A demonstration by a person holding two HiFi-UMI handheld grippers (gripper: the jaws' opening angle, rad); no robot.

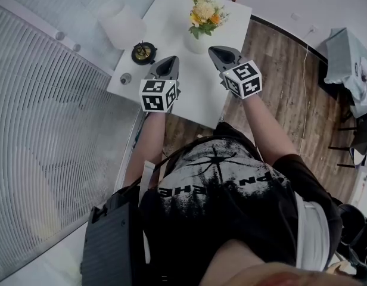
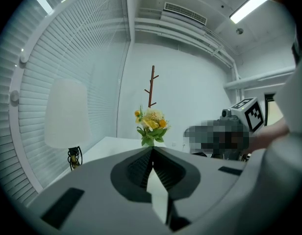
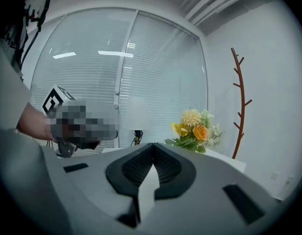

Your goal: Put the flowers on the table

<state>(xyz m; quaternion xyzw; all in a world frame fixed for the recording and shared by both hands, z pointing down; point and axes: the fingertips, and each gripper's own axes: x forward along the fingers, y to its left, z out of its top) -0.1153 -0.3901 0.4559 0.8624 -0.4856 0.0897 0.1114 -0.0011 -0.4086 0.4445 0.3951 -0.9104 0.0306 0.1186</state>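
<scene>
Only inverted, unreadable lettering shows on the person's black shirt [image 1: 231,189].

The person is holding the grey left gripper [image 1: 167,66] and the grey right gripper [image 1: 224,53] forward side by side, jaws closed and empty.

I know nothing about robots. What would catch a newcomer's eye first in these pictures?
The yellow and orange flowers stand out first, at the far end of the white table, bright against the pale room. Nearer the person, over the table's near edge, the left gripper and right gripper sit side by side, both shut and empty, each carrying a black-and-white marker cube. A white-shaded lamp stands at the table's left.
</scene>
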